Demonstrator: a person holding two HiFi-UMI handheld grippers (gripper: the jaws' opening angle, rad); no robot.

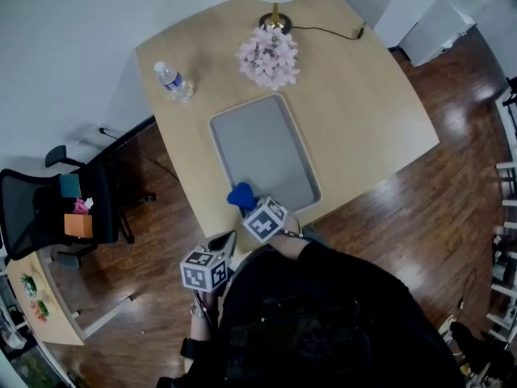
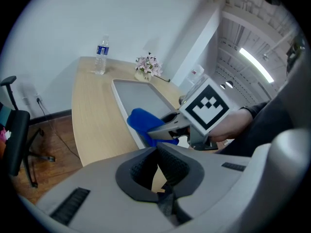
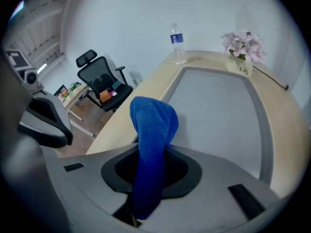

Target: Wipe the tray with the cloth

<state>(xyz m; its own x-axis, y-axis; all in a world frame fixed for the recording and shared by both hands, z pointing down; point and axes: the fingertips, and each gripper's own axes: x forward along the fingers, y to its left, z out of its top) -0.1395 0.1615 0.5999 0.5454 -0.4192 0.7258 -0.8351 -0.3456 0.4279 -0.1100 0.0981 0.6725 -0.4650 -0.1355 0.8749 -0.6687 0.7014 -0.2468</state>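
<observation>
Cloth clamped at the tray's near corner.
The right gripper view shows the right gripper [image 3: 150,178] pinching the blue cloth [image 3: 153,125], which stands up between its jaws. The head view places it at the near left corner of the tray [image 1: 262,148]. Only the left gripper view shows the left gripper [image 2: 158,166] with jaws together, empty.
</observation>
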